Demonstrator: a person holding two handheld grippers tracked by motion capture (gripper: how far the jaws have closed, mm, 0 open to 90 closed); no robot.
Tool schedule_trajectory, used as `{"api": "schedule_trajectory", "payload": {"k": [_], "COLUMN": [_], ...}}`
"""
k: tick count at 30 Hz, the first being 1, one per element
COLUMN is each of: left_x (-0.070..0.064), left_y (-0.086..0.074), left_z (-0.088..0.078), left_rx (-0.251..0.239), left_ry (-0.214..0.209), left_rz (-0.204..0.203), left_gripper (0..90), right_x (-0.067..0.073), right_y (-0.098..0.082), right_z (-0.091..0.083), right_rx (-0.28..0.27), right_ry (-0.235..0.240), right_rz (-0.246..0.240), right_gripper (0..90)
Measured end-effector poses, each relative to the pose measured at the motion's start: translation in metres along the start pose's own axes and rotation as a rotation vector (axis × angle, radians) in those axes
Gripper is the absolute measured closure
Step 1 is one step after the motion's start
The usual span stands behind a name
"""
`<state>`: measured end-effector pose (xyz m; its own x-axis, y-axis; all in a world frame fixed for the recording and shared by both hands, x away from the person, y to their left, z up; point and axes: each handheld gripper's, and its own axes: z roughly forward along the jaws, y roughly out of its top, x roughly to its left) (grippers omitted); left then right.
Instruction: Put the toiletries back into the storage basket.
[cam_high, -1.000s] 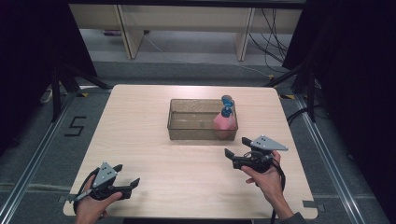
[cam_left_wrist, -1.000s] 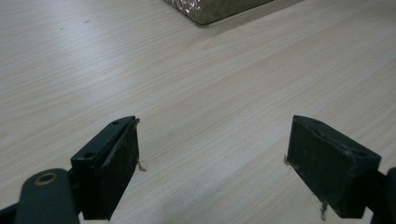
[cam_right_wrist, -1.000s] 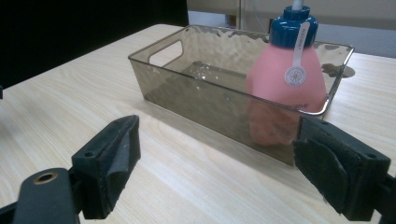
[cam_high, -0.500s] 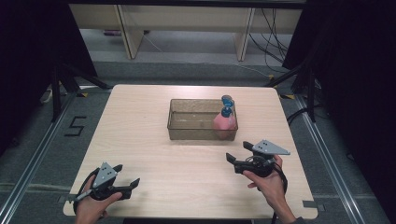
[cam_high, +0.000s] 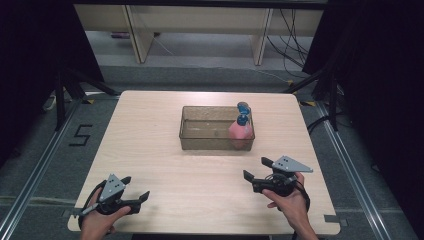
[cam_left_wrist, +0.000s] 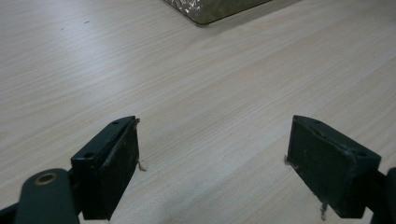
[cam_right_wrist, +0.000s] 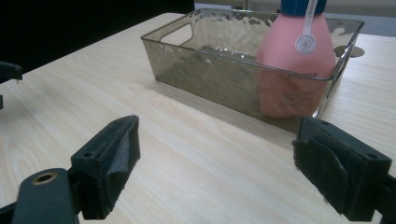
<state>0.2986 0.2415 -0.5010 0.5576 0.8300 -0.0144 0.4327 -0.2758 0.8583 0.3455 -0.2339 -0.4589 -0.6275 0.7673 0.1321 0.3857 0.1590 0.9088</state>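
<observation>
both tongs apart and empty, pink bottle standing in the bin

a pale wood-grain surface (cam_high: 165, 145) carries a smoky transparent plastic bin (cam_high: 210, 131) with a rippled wall and cut-out handles, set near its middle. inside the bin, at its right end, a pink squat bottle with a blue cap (cam_high: 240, 131) stands upright. in the right gripper view the bottle (cam_right_wrist: 296, 52) bears a white strip running down from the cap to a small round white sticker with a star-like mark; no writing on it can be read. on the floor to the left of the surface, black tape forms the figure "5" (cam_high: 80, 135).

the left tongs (cam_high: 135, 198) lie low at the near left corner, held by the left hand (cam_high: 97, 222), jaws spread wide over bare wood. the right tongs (cam_high: 256, 171) sit near the right edge, well short of the bin, held by the right hand (cam_high: 287, 202), jaws likewise wide apart with nothing between them, facing the bin's long near wall.
</observation>
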Motion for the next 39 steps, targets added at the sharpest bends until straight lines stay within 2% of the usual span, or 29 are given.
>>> {"api": "schedule_trajectory", "payload": {"k": [1,2,3,4,6,7,9,10,12,13,14,15,19,20,21,22,24,25,26,27,28,29,30,31,35,36,37,38,39], "left_x": [0.000,0.001,0.001,0.001,0.001,0.001,0.001,0.001,0.001,0.001,0.001,0.000,0.001,0.000,0.000,0.000,0.000,0.000,0.000,0.001,0.000,0.000,0.000,0.001,0.000,0.000,0.000,0.000,0.000], "left_y": [0.000,0.000,0.000,0.000,0.000,0.000,0.000,0.000,0.000,0.000,0.000,0.000,-0.001,-0.001,-0.001,-0.001,-0.001,-0.001,-0.001,-0.001,-0.001,-0.001,-0.001,-0.001,-0.001,-0.001,-0.001,-0.002,-0.002], "left_z": [0.000,-0.001,-0.001,-0.001,-0.001,-0.001,-0.001,-0.001,-0.001,-0.002,-0.002,-0.002,-0.002,-0.002,-0.002,-0.002,-0.002,-0.002,-0.002,-0.002,-0.002,-0.002,-0.002,-0.003,-0.002,-0.002,-0.002,-0.002,-0.002], "left_rx": [-0.001,0.009,0.008,0.009,0.010,0.010,0.013,0.011,0.013,0.012,0.011,0.010,0.010,0.010,0.013,0.004,0.005,0.006,0.006,0.017,0.007,0.008,0.008,0.020,0.007,0.009,0.013,0.008,0.009], "left_ry": [0.000,0.002,0.002,0.003,0.002,0.002,0.002,0.003,0.004,0.003,0.003,0.002,0.002,0.002,0.002,0.000,0.000,0.000,0.000,0.002,0.000,0.000,-0.001,0.001,0.000,0.000,0.001,0.000,0.001], "left_rz": [0.000,0.011,0.009,0.009,0.009,0.010,0.012,0.010,0.011,0.013,0.012,0.010,0.010,0.009,0.011,0.001,0.002,0.002,0.002,0.014,0.003,0.004,0.004,0.017,0.001,0.004,0.007,0.003,0.003], "left_gripper": [16.3,16.3,16.3,16.3,16.3,16.3,16.3,16.3,16.3,16.3,16.3,16.3,16.3,16.3,16.3,16.3,16.3,16.3,16.3,16.3,16.3,16.3,16.3,16.3,16.3,16.3,16.3,16.3,16.3], "right_x": [0.000,-0.001,0.001,0.000,0.001,0.003,0.000,0.002,0.002,0.004,0.003,0.004,0.004,0.007,0.004,0.005,0.004,0.006,0.005,0.005,0.005,0.008,0.009,0.005,0.007,0.005,0.009,0.005,0.008], "right_y": [-0.001,-0.001,-0.002,-0.002,-0.004,-0.006,-0.007,-0.008,-0.010,-0.011,-0.012,-0.013,-0.015,-0.016,-0.017,-0.018,-0.020,-0.021,-0.021,-0.022,-0.023,-0.024,-0.025,-0.025,-0.028,-0.029,-0.030,-0.030,-0.032], "right_z": [-0.001,-0.002,-0.003,-0.003,-0.004,-0.004,-0.006,-0.006,-0.005,-0.005,-0.006,-0.006,-0.009,-0.009,-0.008,-0.010,-0.010,-0.010,-0.011,-0.012,-0.012,-0.012,-0.014,-0.014,-0.017,-0.017,-0.017,-0.018,-0.019], "right_rx": [0.001,-0.002,0.009,-0.001,0.010,0.002,0.015,0.023,0.018,0.027,0.032,0.031,0.038,0.046,0.026,0.041,0.039,0.033,0.045,0.059,0.053,0.066,0.079,0.063,0.092,0.083,0.089,0.082,0.094], "right_ry": [0.000,-0.008,0.006,-0.005,0.006,0.011,-0.001,0.006,0.008,0.023,0.018,0.021,0.017,0.022,0.016,0.015,0.020,0.021,0.020,0.022,0.024,0.039,0.035,0.018,0.025,0.016,0.034,0.014,0.028], "right_rz": [0.004,-0.020,0.000,-0.023,-0.006,0.020,-0.021,0.000,-0.011,0.023,0.007,0.022,0.005,0.048,0.014,0.033,0.016,0.039,0.012,0.013,0.014,0.052,0.055,-0.001,0.029,0.000,0.050,0.000,0.045], "right_gripper": [15.7,15.6,15.7,15.7,15.6,15.6,15.6,15.7,15.7,15.7,15.7,15.7,15.6,15.7,15.7,15.7,15.7,15.6,15.6,15.6,15.6,15.6,15.6,15.6,15.6,15.6,15.6,15.6,15.6]}}
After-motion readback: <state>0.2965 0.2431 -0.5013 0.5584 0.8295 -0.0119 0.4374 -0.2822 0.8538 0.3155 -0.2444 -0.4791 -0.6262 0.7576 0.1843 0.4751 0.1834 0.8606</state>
